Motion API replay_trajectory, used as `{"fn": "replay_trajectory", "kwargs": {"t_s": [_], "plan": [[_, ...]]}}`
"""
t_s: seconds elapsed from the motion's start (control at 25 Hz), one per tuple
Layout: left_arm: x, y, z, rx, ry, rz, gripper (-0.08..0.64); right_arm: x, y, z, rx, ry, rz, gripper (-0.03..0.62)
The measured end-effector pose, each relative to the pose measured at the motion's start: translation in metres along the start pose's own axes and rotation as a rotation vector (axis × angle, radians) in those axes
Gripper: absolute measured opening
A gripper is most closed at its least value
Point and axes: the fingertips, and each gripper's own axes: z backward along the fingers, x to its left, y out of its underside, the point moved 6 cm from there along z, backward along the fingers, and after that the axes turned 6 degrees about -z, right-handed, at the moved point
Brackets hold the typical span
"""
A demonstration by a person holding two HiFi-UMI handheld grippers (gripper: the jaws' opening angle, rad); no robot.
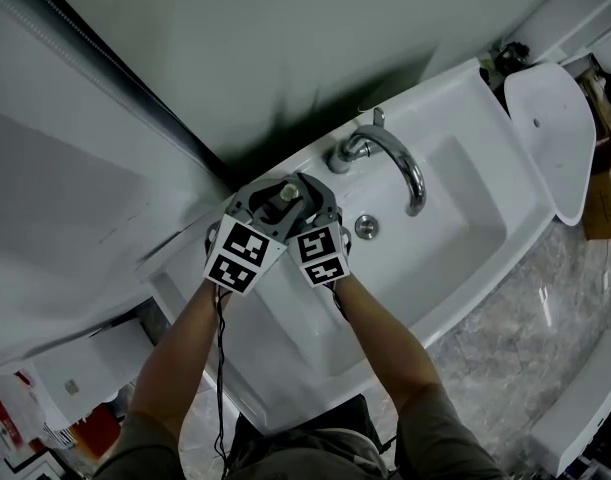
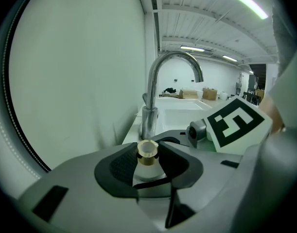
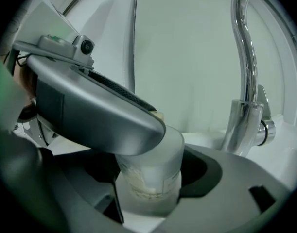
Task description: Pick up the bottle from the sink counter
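At 8 o'clock from the faucet (image 1: 389,152), left gripper (image 2: 149,165) and right gripper (image 3: 148,178) clamp one translucent bottle (image 1: 283,196); label (image 3: 172,181) unreadable, pale residue inside.

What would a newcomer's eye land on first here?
The left gripper and right gripper meet on one small gold-necked bottle on the counter, fingers pressed to its sides. Next comes the chrome faucet, just right of them in the head view, arching over the white sink.
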Motion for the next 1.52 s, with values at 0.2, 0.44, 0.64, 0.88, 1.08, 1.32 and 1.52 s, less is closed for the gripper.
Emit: {"fn": "replay_trajectory", "kwargs": {"t_s": [0.2, 0.44, 0.64, 0.88, 1.08, 1.32, 1.52], "plan": [[-0.006, -0.002, 0.007, 0.039, 0.002, -0.048, 0.141, 0.005, 0.0, 0.006, 0.002, -0.009, -0.019, 0.316], [-0.016, -0.021, 0.03, -0.01, 0.047, -0.04, 0.14, 0.017, -0.02, 0.031, 0.015, -0.022, 0.007, 0.316], [-0.024, -0.045, 0.059, -0.046, 0.071, -0.002, 0.138, 0.03, -0.046, 0.058, 0.038, -0.045, 0.026, 0.316], [-0.037, -0.082, 0.112, -0.094, 0.101, -0.066, 0.137, 0.058, -0.091, 0.098, 0.043, -0.046, 0.082, 0.316], [-0.048, -0.116, 0.165, -0.169, 0.135, -0.109, 0.137, 0.087, -0.133, 0.137, 0.03, -0.045, 0.081, 0.316], [-0.067, -0.146, 0.226, -0.248, 0.164, -0.182, 0.136, 0.126, -0.174, 0.18, 0.008, -0.04, 0.122, 0.316], [-0.084, -0.161, 0.275, -0.307, 0.174, -0.231, 0.135, 0.161, -0.198, 0.212, -0.017, -0.058, 0.138, 0.316]]}}
